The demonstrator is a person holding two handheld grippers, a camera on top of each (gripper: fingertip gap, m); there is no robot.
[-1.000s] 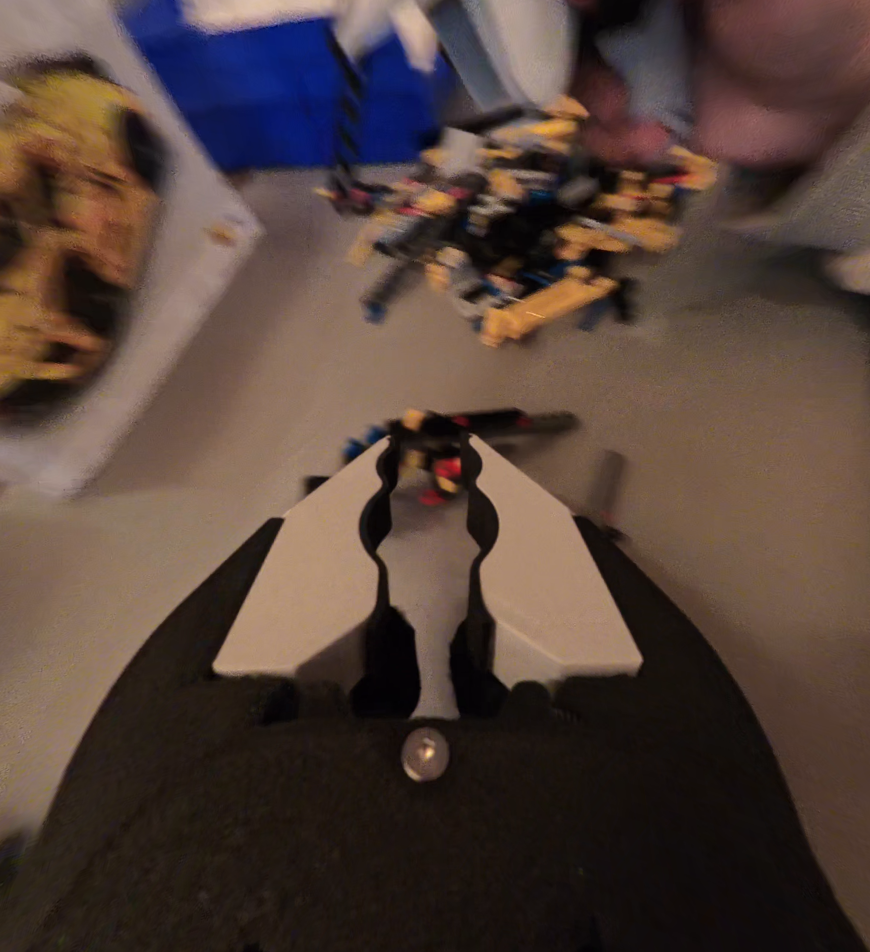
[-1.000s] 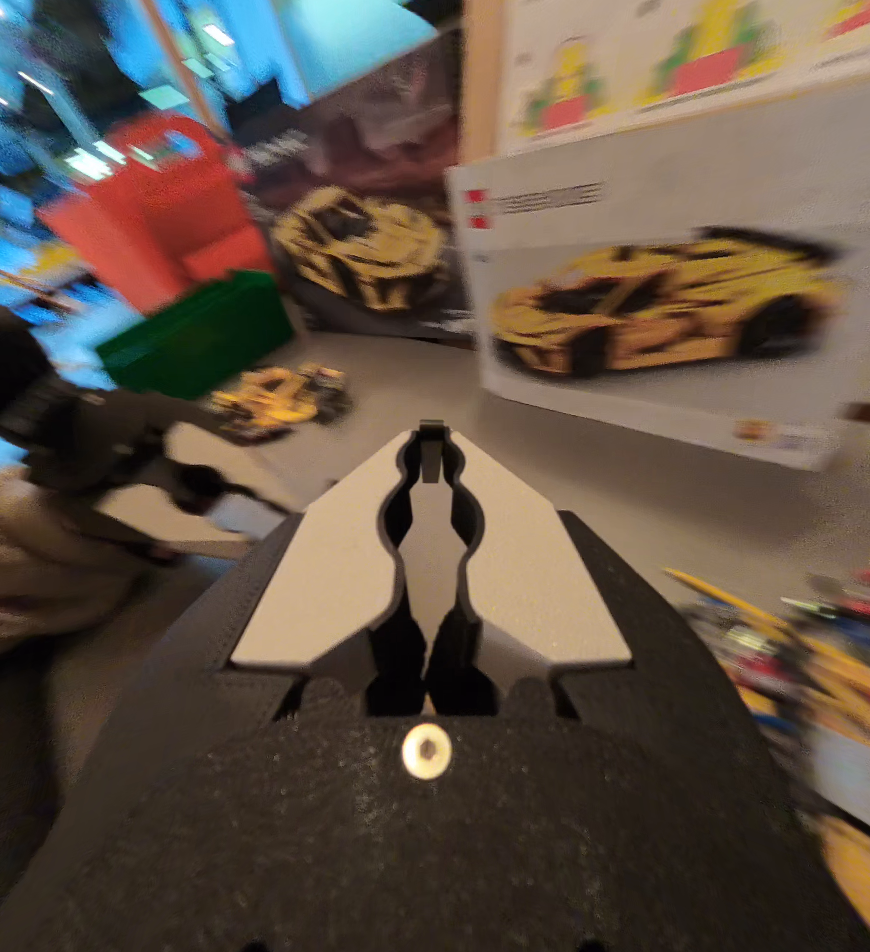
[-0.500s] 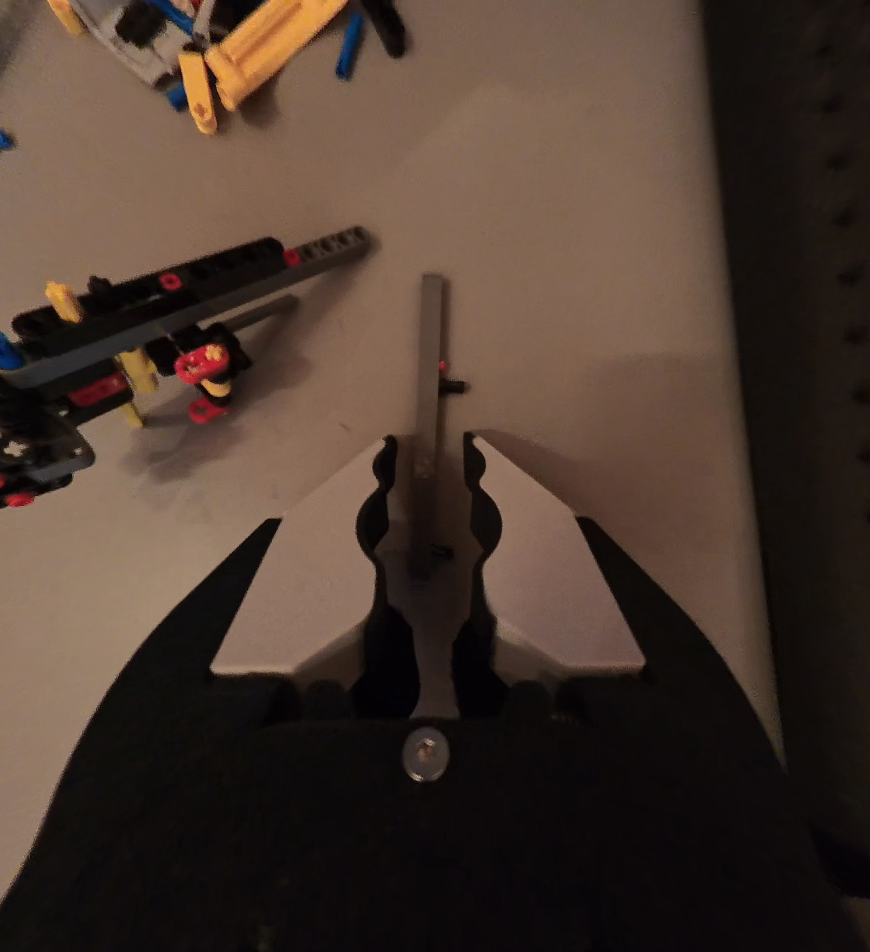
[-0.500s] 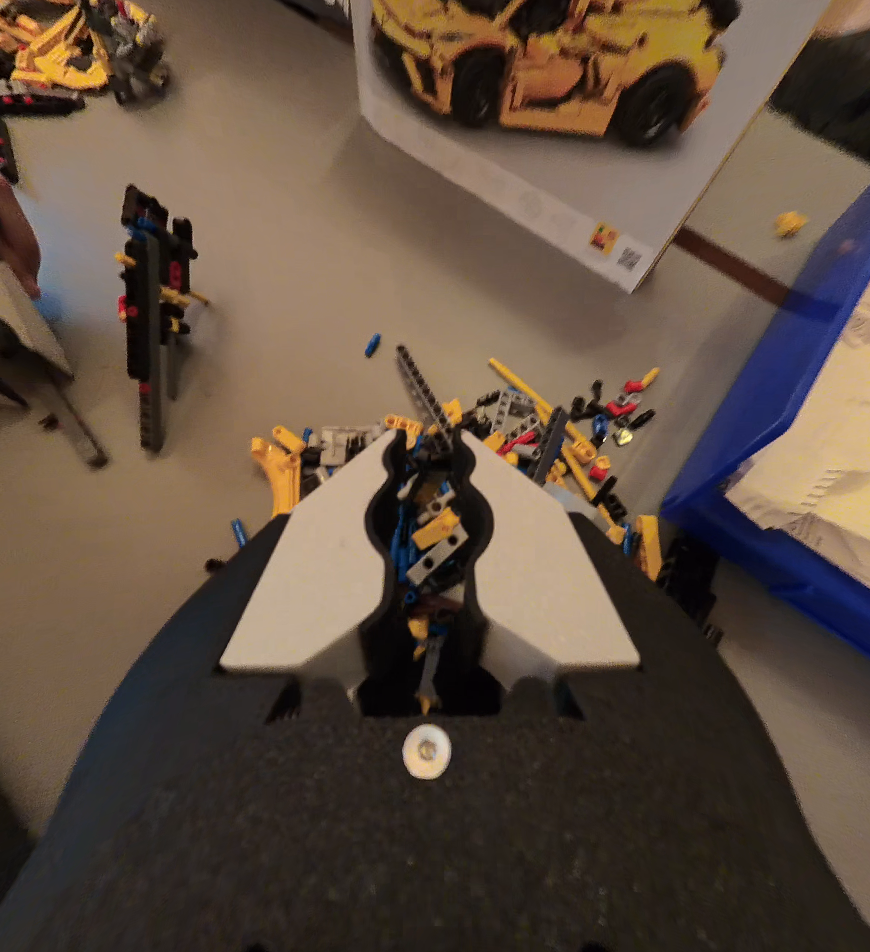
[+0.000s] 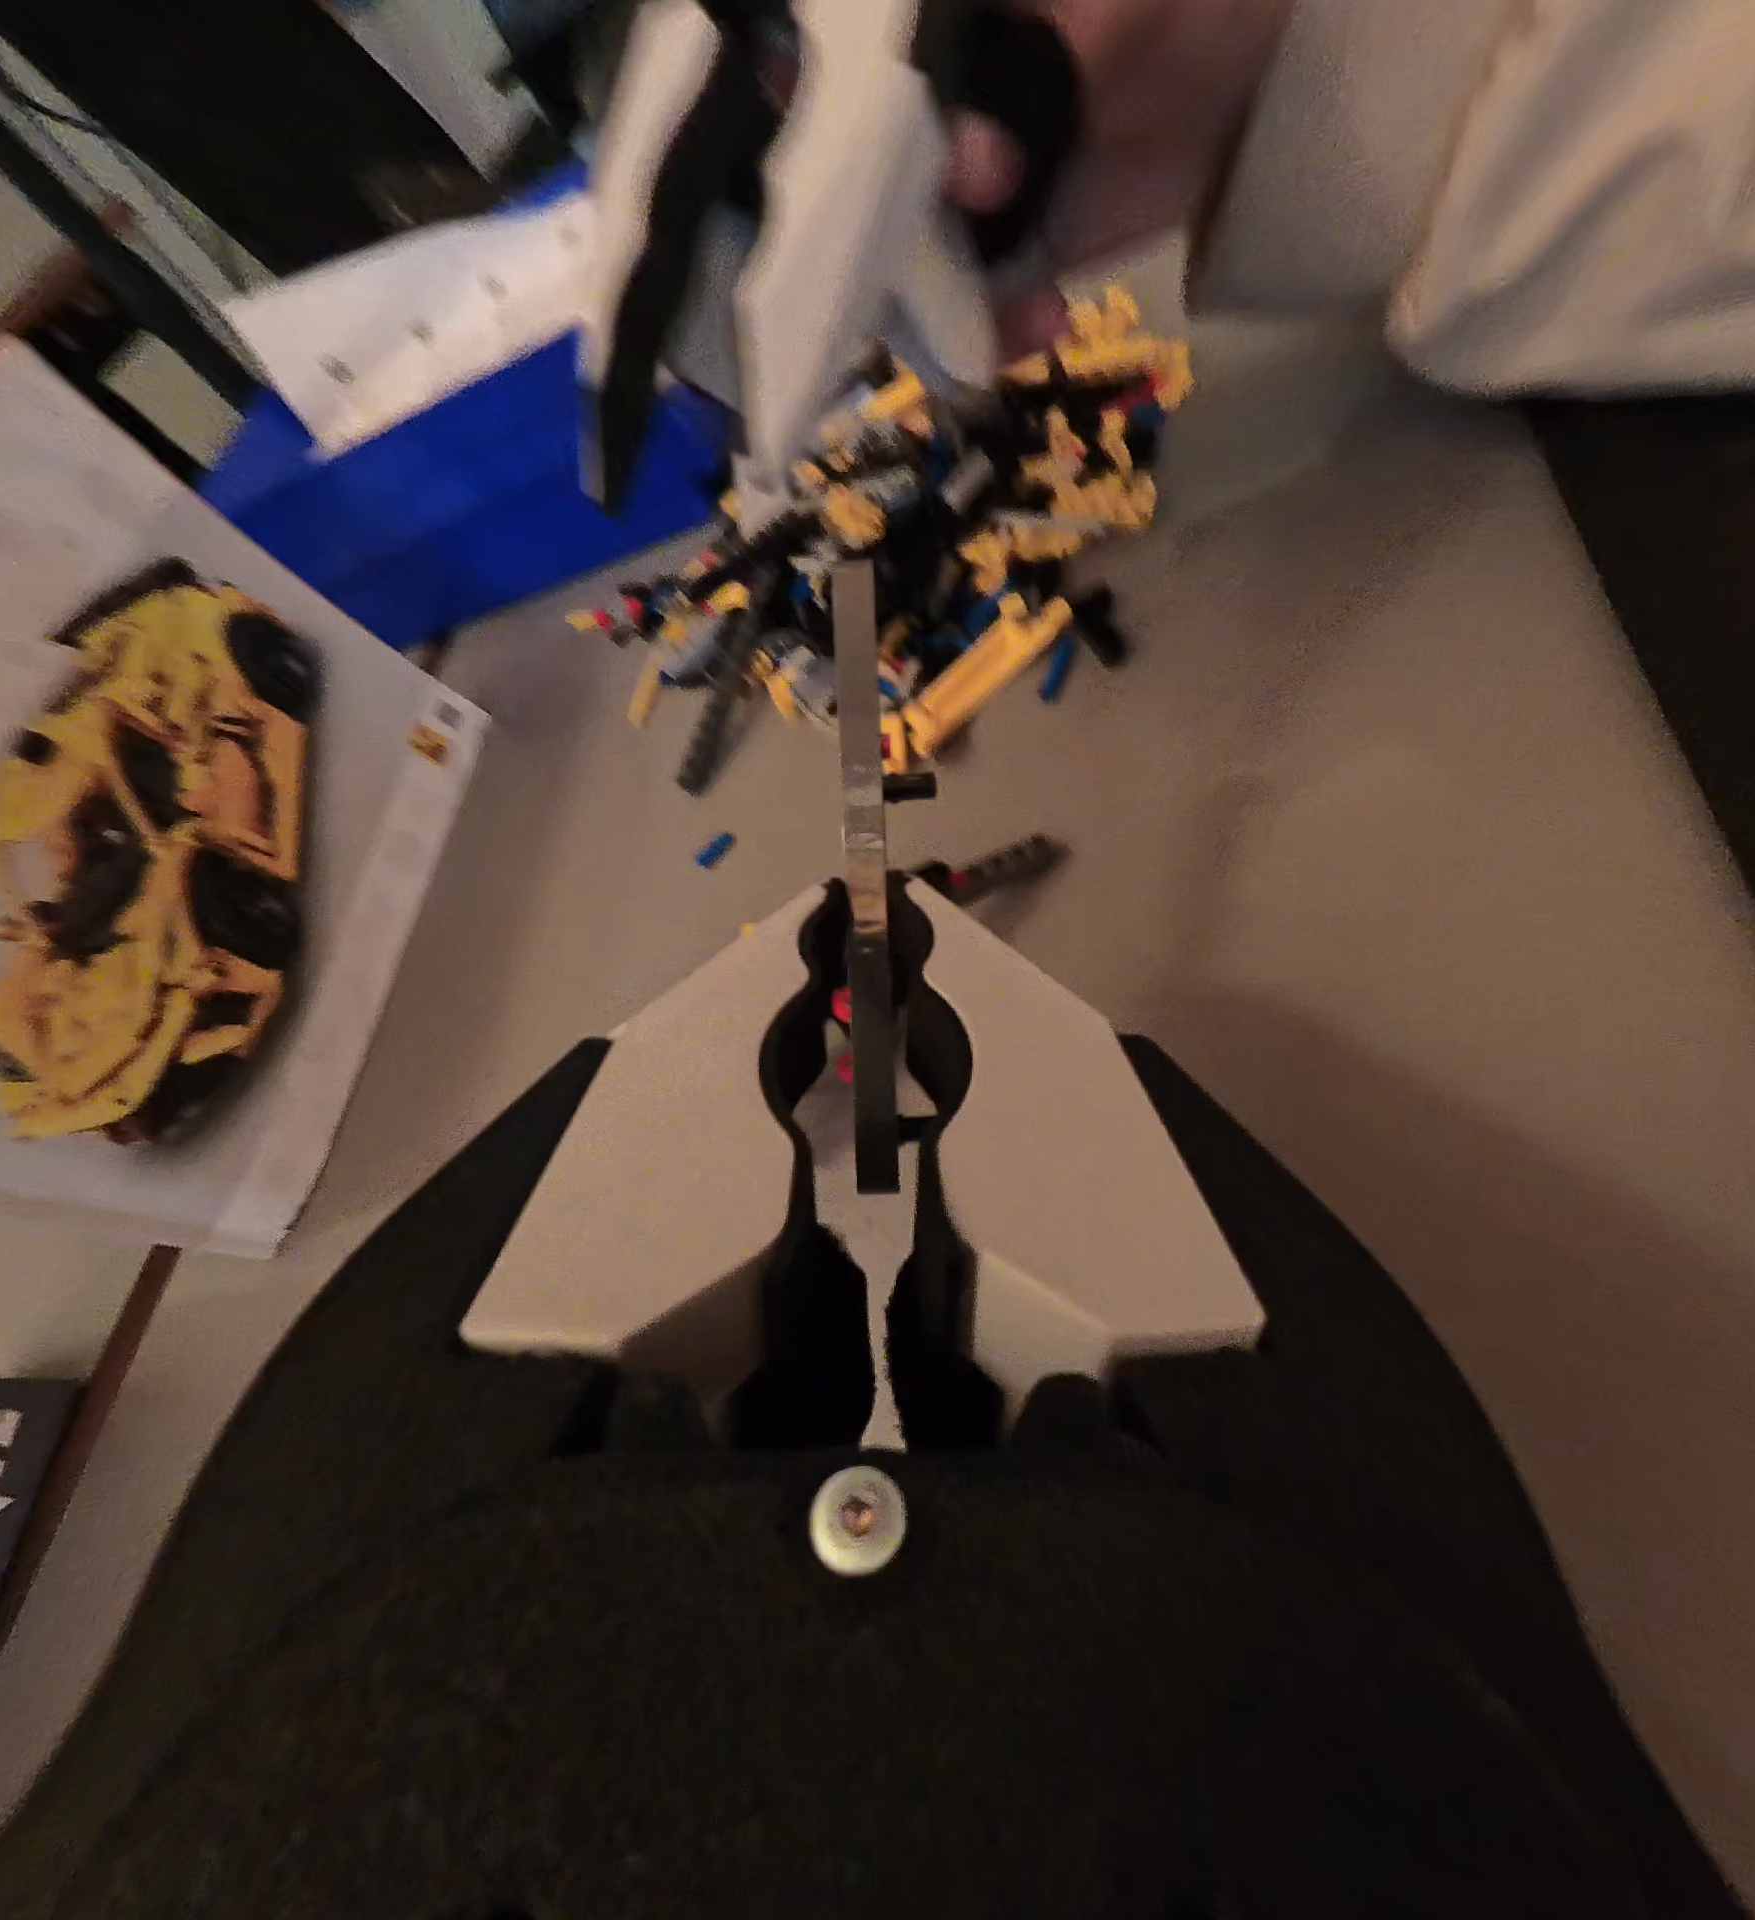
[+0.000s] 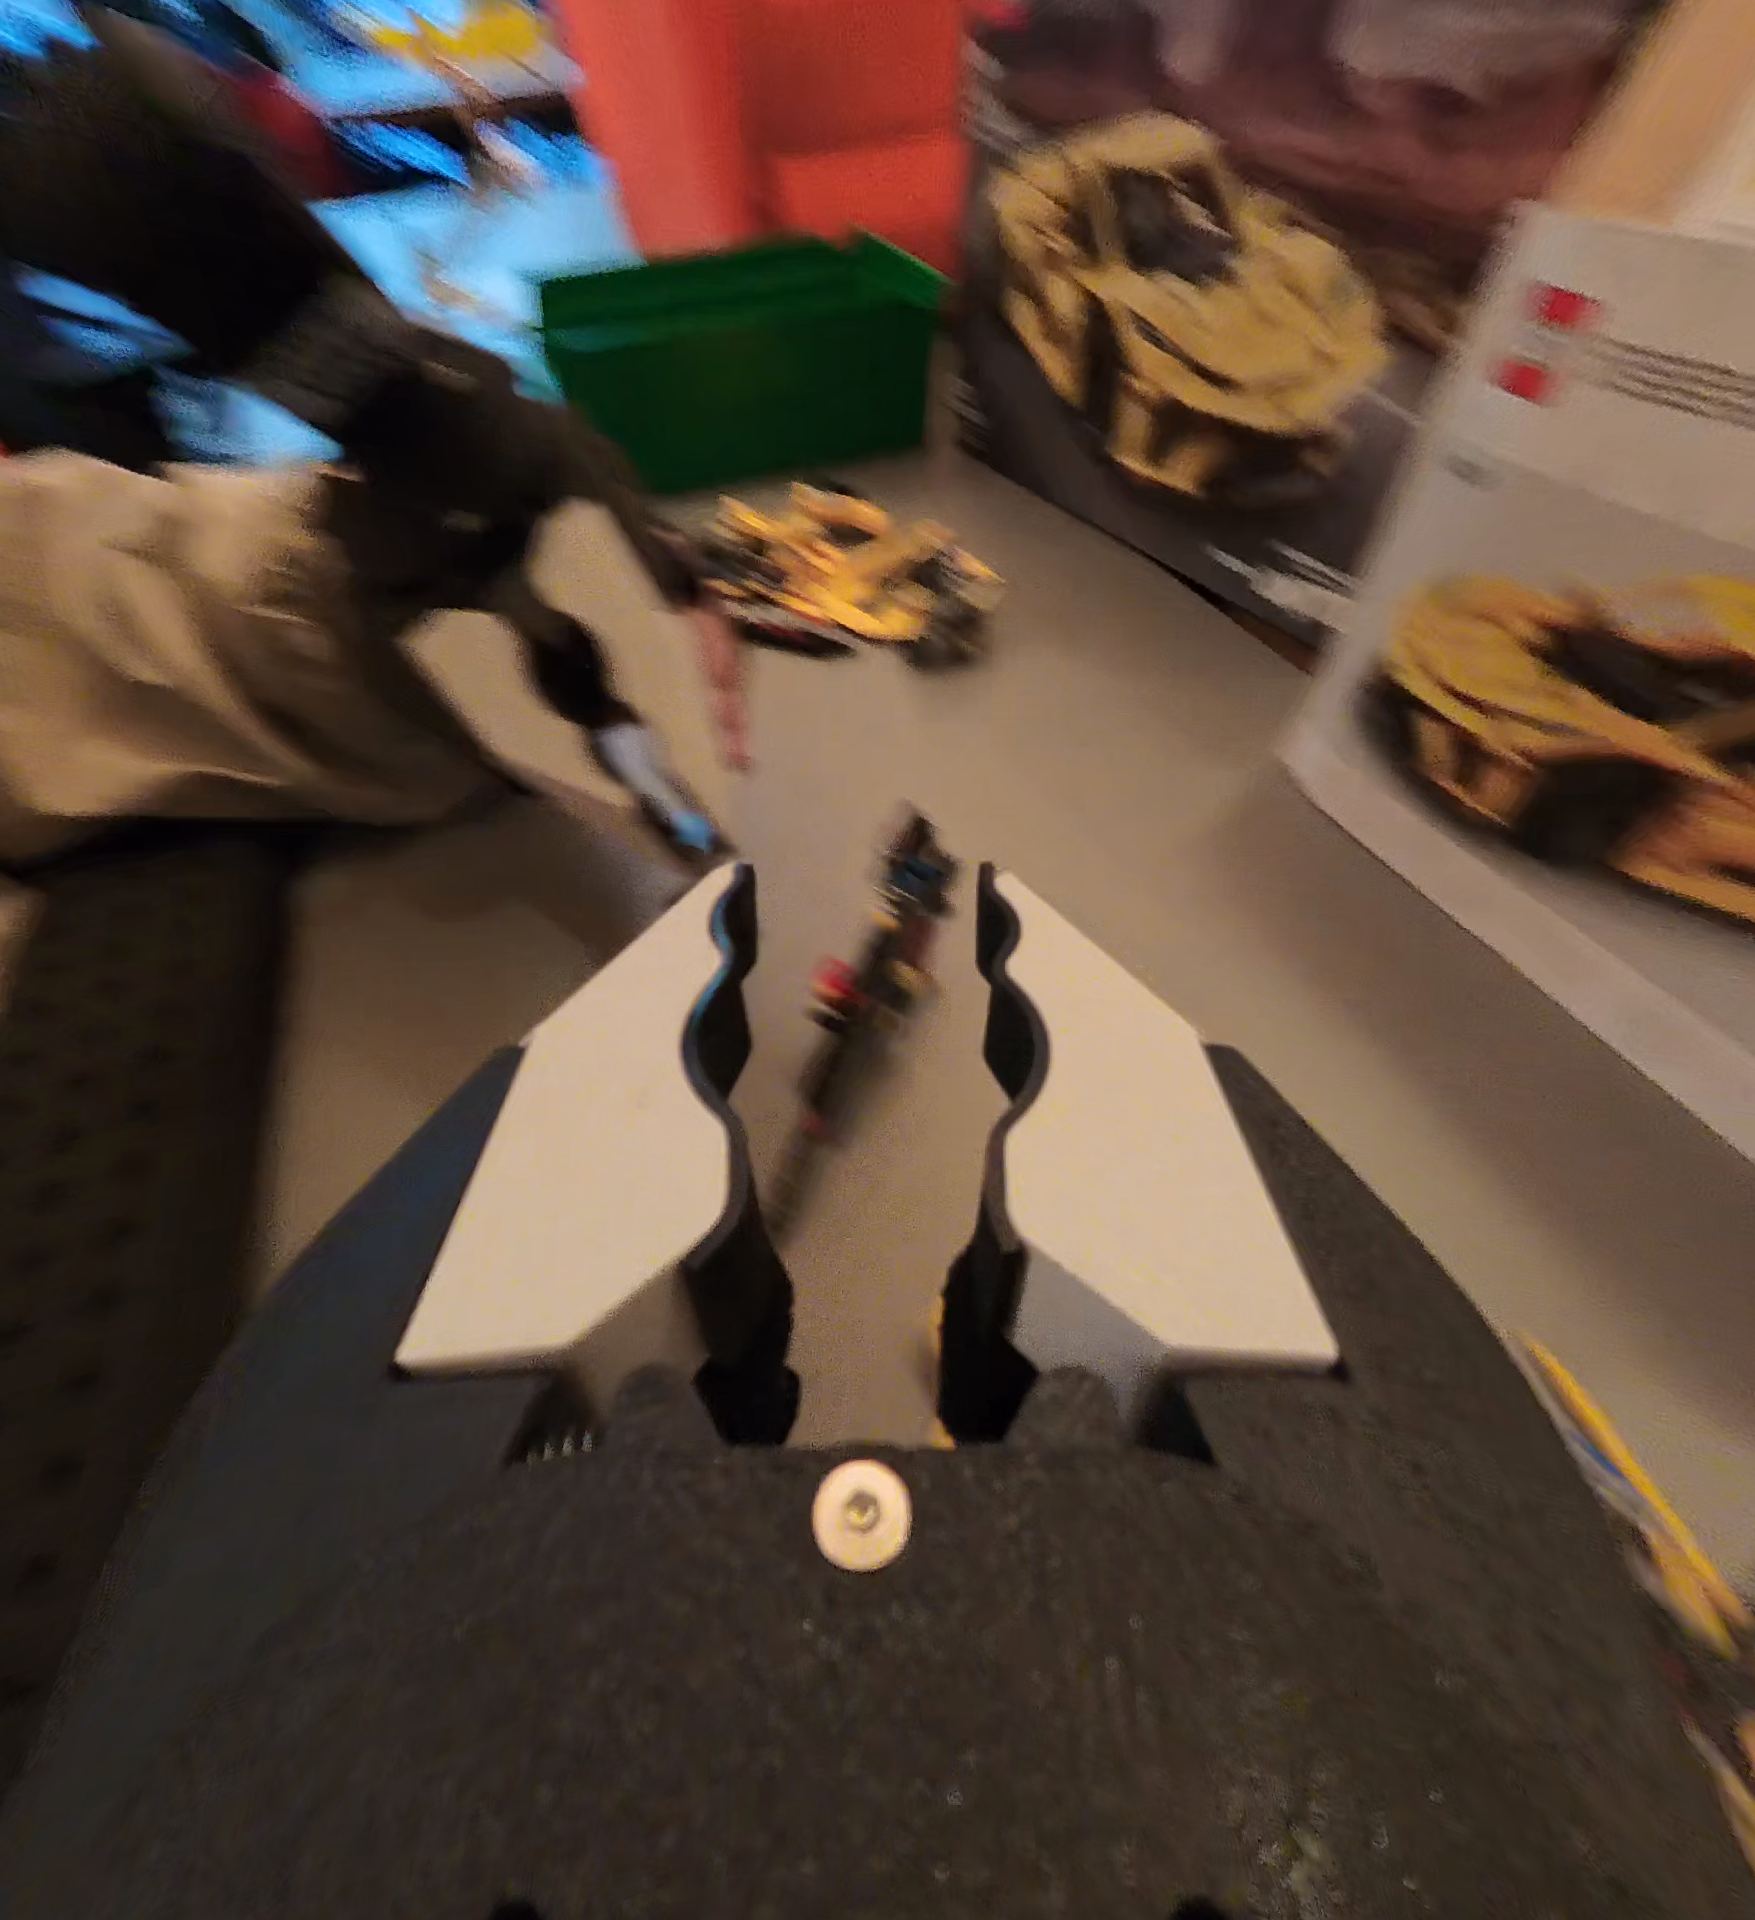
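Observation:
My left gripper (image 5: 865, 894) is shut on a long grey beam (image 5: 860, 748) that sticks out forward above the table, pointing at a pile of yellow, black and blue building pieces (image 5: 935, 551). The other gripper (image 5: 748, 208) hangs blurred above that pile, held by a hand. My right gripper (image 6: 865, 883) is open, its fingers on either side of a black built strip with red and blue pins (image 6: 878, 977) that lies on the table. The left gripper (image 6: 582, 644) shows blurred at the left of the right wrist view, with a beige sleeve (image 6: 125, 644).
A white box with a yellow car picture (image 5: 156, 831) lies at left, a blue bin (image 5: 457, 499) behind it. In the right wrist view a partly built yellow car (image 6: 852, 571), a green bin (image 6: 738, 353) and two car boxes (image 6: 1600, 686) stand farther off. The left gripper's tips are roughly 8 cm from the right gripper's.
My left gripper has closed on the grey beam and lifted it off the table, swinging toward the pile. My right gripper has opened, left the pile and come over the black strip.

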